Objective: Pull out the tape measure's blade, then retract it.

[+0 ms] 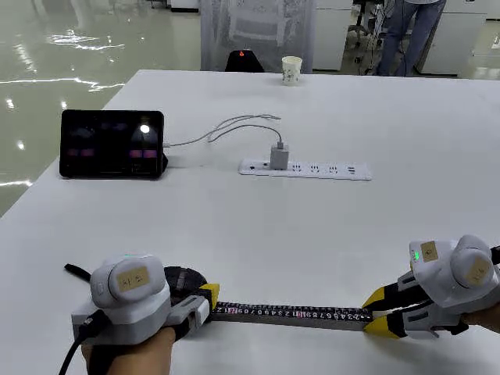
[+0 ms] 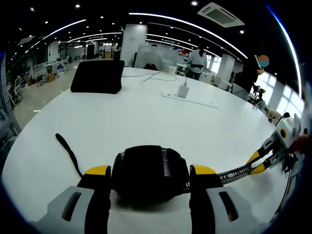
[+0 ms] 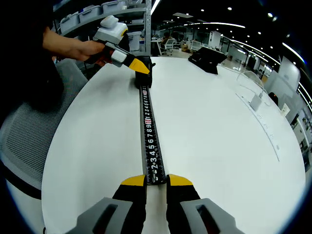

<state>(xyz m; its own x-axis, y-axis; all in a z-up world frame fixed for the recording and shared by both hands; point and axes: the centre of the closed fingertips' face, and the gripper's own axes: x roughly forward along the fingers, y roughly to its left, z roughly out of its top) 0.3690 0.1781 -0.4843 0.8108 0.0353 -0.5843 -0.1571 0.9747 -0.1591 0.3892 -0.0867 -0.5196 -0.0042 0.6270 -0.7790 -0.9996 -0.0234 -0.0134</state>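
Note:
A black tape measure case (image 2: 150,171) sits between the yellow-tipped jaws of my left gripper (image 2: 151,170), which is shut on it at the table's near left (image 1: 205,298). Its black wrist strap (image 2: 68,153) trails off to the left. The dark blade (image 1: 291,314) with white numbers runs out flat across the table toward the right. My right gripper (image 1: 373,312) is shut on the blade's free end (image 3: 156,178). In the right gripper view the blade (image 3: 147,131) stretches away to the case (image 3: 144,78) held by the left gripper (image 3: 140,65).
A dark tablet (image 1: 112,143) stands at the left. A white power strip (image 1: 305,168) with a plugged charger (image 1: 279,155) and cable lies mid-table. A paper cup (image 1: 291,69) stands at the far edge. People stand beyond the table. The near table edge is close.

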